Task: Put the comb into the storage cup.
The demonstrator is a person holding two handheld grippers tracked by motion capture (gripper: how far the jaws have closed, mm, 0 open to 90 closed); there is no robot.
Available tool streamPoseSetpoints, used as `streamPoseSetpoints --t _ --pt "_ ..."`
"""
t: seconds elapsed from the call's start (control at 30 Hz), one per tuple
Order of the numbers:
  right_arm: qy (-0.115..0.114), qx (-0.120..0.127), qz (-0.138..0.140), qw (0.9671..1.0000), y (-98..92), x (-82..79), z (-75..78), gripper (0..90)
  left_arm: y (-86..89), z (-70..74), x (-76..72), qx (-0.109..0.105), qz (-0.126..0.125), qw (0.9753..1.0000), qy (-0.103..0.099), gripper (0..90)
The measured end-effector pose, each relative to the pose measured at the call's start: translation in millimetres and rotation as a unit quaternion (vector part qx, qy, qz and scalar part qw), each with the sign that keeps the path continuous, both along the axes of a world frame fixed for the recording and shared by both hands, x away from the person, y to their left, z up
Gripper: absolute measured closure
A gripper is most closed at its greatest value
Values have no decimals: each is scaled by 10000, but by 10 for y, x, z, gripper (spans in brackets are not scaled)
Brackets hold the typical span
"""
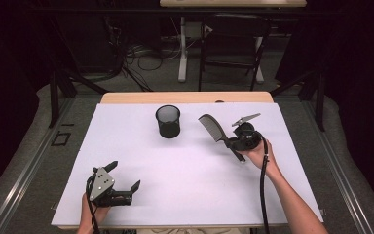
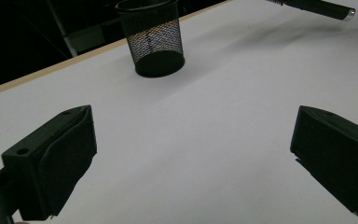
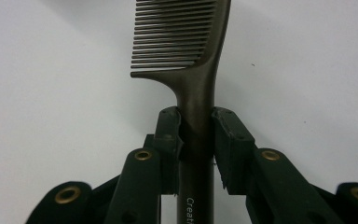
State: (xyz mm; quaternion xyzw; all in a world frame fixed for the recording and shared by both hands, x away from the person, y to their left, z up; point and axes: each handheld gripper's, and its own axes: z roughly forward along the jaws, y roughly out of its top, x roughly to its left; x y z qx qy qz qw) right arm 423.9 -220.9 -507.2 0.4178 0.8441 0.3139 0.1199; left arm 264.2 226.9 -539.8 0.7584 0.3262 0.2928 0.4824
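A black comb (image 1: pixel 213 127) hangs above the white table, teeth end pointing up and left, and my right gripper (image 1: pixel 230 143) is shut on its handle. In the right gripper view the jaws clamp the comb (image 3: pixel 191 51) handle from both sides, my right gripper (image 3: pixel 196 135) pointing along it. A black mesh cup (image 1: pixel 168 121) stands upright at the table's back middle, left of the comb. My left gripper (image 1: pixel 124 176) rests low at the front left, open, nothing between its jaws. In the left gripper view the mesh cup (image 2: pixel 153 37) stands far ahead of my left gripper (image 2: pixel 191 149).
The white sheet (image 1: pixel 185 190) covers most of the wooden table. A chair and a table leg stand on the floor beyond the far edge, with cables around them. The comb's handle tip (image 2: pixel 335 10) juts into the left gripper view at top right.
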Motion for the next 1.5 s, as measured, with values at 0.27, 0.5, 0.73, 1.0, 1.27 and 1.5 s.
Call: streamPoseSetpoints --t 0.27,0.5,0.73,1.0,1.27,1.5 --pt "-142 116 -1 9998 -12 -2 24 726 -9 -4 7 -16 -29 10000 18 3" --pt "-297 218 51 9993 -18 -16 60 726 9 -5 12 -61 -15 10000 39 3" --pt "-483 333 110 9982 -1 -41 91 726 12 0 11 -50 -46 10000 13 3" --pt "-708 437 172 9964 37 -60 122 727 13 2 8 -59 -9 10000 -10 2" --pt "-841 542 216 9947 43 -69 130 727 -13 -4 33 -55 -50 10000 16 2" --pt "-1000 660 212 9926 70 -81 159 727 -1 -2 27 -58 -54 10000 -16 2"
